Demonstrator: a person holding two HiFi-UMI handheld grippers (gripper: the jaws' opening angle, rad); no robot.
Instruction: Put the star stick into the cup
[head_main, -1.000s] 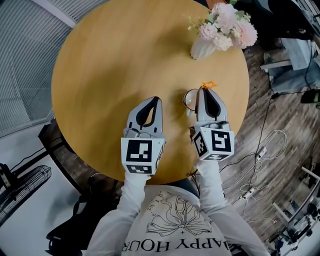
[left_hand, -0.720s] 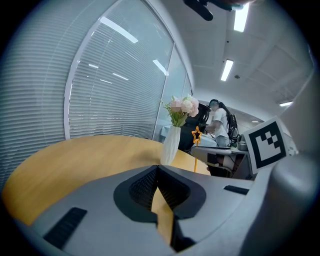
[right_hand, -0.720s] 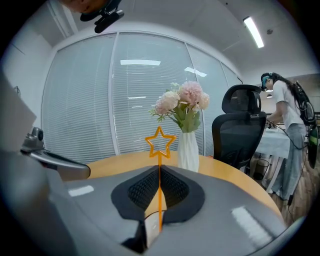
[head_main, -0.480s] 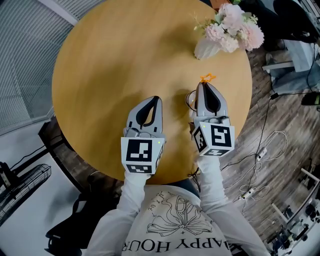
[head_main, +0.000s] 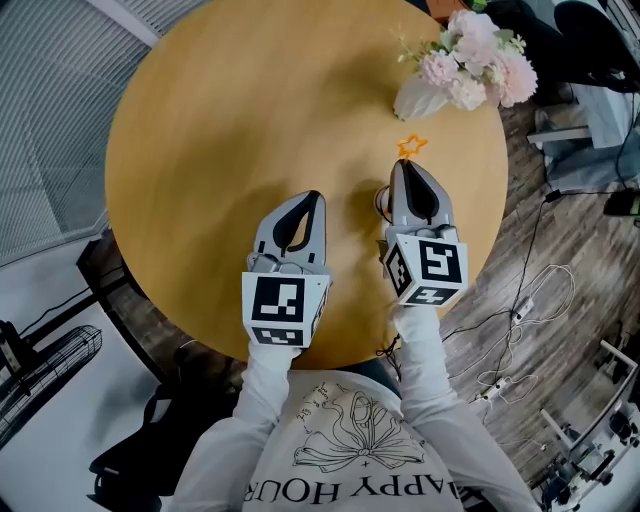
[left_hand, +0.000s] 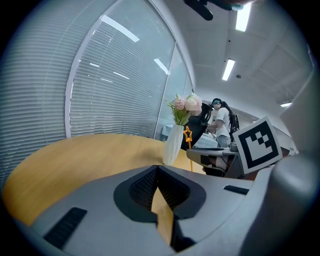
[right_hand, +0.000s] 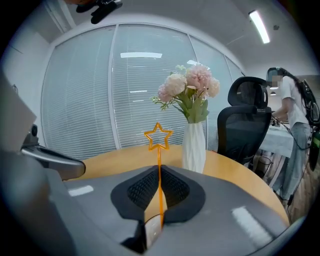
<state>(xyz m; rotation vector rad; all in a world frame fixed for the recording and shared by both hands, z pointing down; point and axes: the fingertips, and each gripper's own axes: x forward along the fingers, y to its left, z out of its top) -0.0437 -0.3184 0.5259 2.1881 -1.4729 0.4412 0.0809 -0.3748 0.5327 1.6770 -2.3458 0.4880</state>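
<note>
The orange star stick stands upright in my right gripper, which is shut on its thin stem. In the right gripper view the star rises above the closed jaws and the stem runs down between them. The clear cup stands on the round wooden table, just left of and under the right gripper, mostly hidden by it. My left gripper rests over the table to the left, shut with nothing in it. From the left gripper view I also see the star stick.
A white vase of pink flowers stands at the table's far right edge, just beyond the star. Cables lie on the wood floor to the right. An office chair and a person are behind the table.
The right gripper has shifted a little forward and tilted, so the star now stands farther out and shows full-face. The left gripper has stayed still.
</note>
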